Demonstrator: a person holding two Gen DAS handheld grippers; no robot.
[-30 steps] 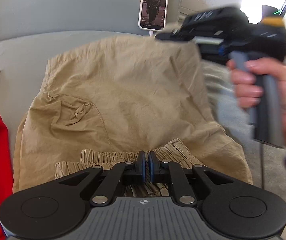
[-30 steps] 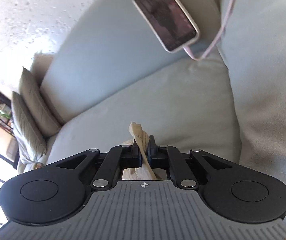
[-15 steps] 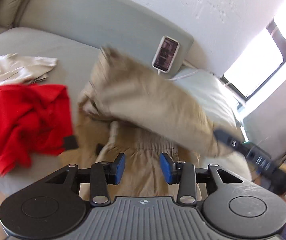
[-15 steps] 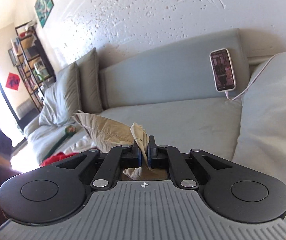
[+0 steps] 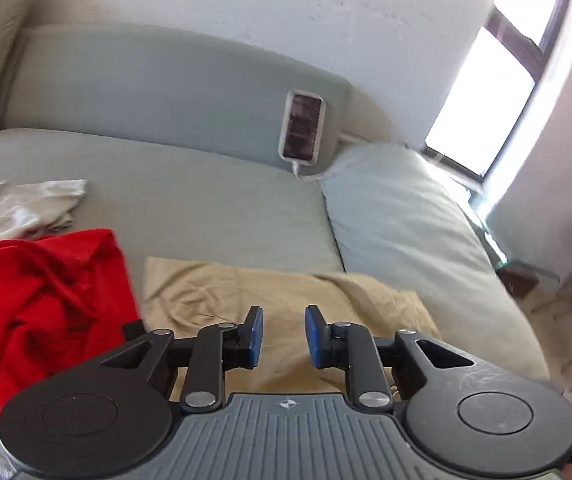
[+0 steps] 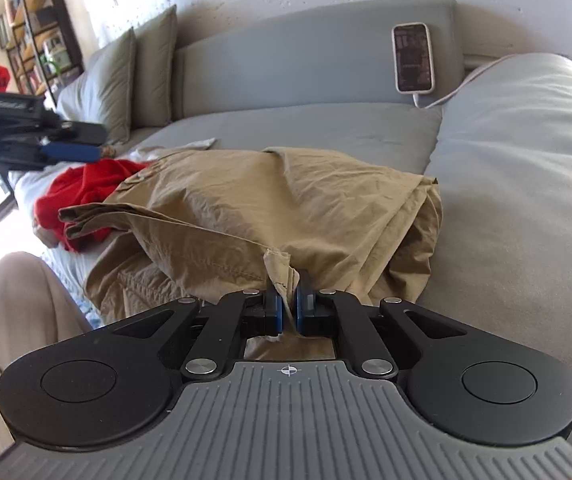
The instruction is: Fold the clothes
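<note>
Folding of the tan cotton shorts (image 6: 270, 200) was under way on the grey sofa seat (image 5: 190, 200). The right gripper (image 6: 289, 312) was clenched on a hem corner. The left gripper (image 5: 284, 336), empty, had just been closing. Judgement: next, lay that corner down and release it.

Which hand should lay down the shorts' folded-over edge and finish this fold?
Right. The right hand-held gripper is shut on the shorts at their hem. The left hand-held gripper is open and empty above them, its jaws having just been closing.
</note>
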